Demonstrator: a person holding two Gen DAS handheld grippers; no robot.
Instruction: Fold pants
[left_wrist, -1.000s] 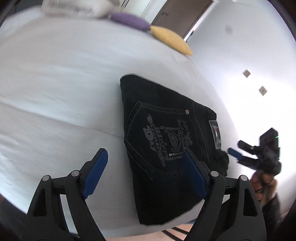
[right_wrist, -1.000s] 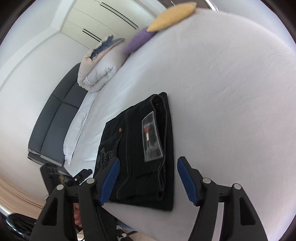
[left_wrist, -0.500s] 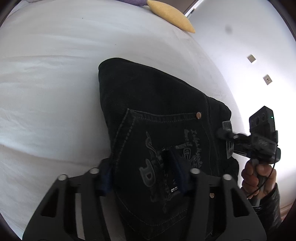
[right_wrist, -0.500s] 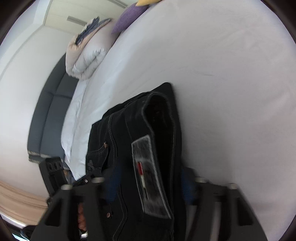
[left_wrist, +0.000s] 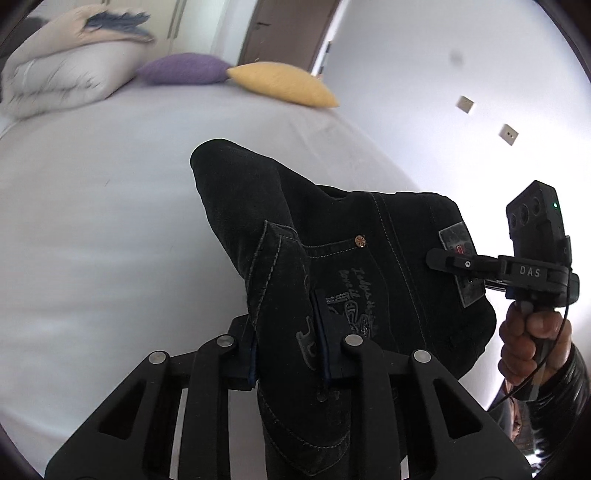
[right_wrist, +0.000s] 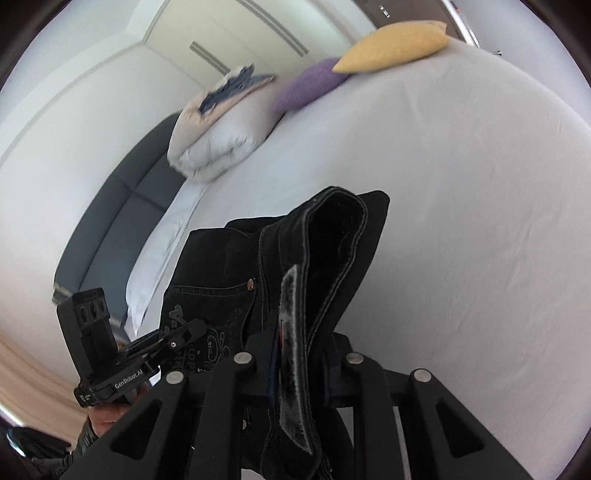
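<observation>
The folded black jeans (left_wrist: 369, 266) with grey pocket embroidery and a grey waist label are lifted off the white bed (left_wrist: 92, 240). My left gripper (left_wrist: 288, 332) is shut on the pocket side of the bundle. My right gripper (right_wrist: 299, 350) is shut on the waistband side, pinching the label strip; it also shows in the left wrist view (left_wrist: 439, 258), at the right of the jeans (right_wrist: 332, 251). The left gripper shows in the right wrist view (right_wrist: 192, 332). The far end of the bundle sags toward the sheet.
A folded white duvet (left_wrist: 66, 74), a purple cushion (left_wrist: 181, 68) and a yellow cushion (left_wrist: 284, 83) lie at the head of the bed. A grey sofa (right_wrist: 118, 221) stands beside the bed. A brown door (left_wrist: 280, 26) and a white wall are beyond.
Both grippers went from open above the jeans to shut on them. The folded jeans have risen off the bed.
</observation>
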